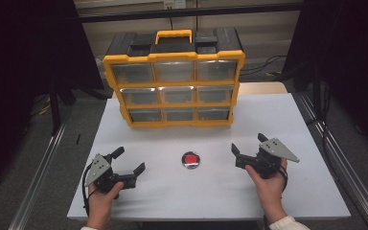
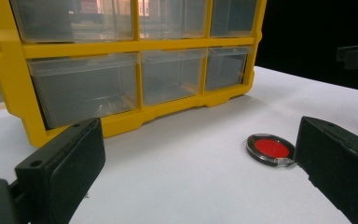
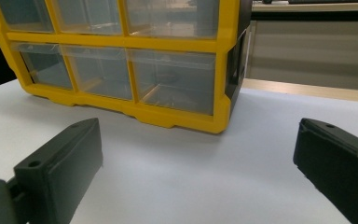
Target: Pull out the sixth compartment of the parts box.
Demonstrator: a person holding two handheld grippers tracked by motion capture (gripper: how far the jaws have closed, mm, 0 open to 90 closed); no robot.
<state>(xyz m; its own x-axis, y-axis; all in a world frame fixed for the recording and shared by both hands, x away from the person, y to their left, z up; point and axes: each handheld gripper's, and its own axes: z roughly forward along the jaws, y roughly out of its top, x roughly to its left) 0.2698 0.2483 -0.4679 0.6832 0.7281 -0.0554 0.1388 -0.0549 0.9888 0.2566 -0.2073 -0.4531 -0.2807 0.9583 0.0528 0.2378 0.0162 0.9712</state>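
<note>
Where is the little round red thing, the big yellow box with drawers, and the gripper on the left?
Small round red disc with clear rim (image 1: pixel 190 159), high view, red centre.
Yellow plastic drawer organiser (image 1: pixel 173 85), high view, front frame.
Left hand-held gripper (image 1: pixel 128 160), high view, between fingertips.

Black hand-held grippers (image 1: pixel 128 160) — grey triangular plates, white cuffs.

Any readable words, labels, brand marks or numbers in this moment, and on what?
None can be read.
Yellow drawer organizer: no legible label on its frame or clear drawers.
Round red-centred case: no print visible.
Left gripper and right gripper: no markings legible.
</note>
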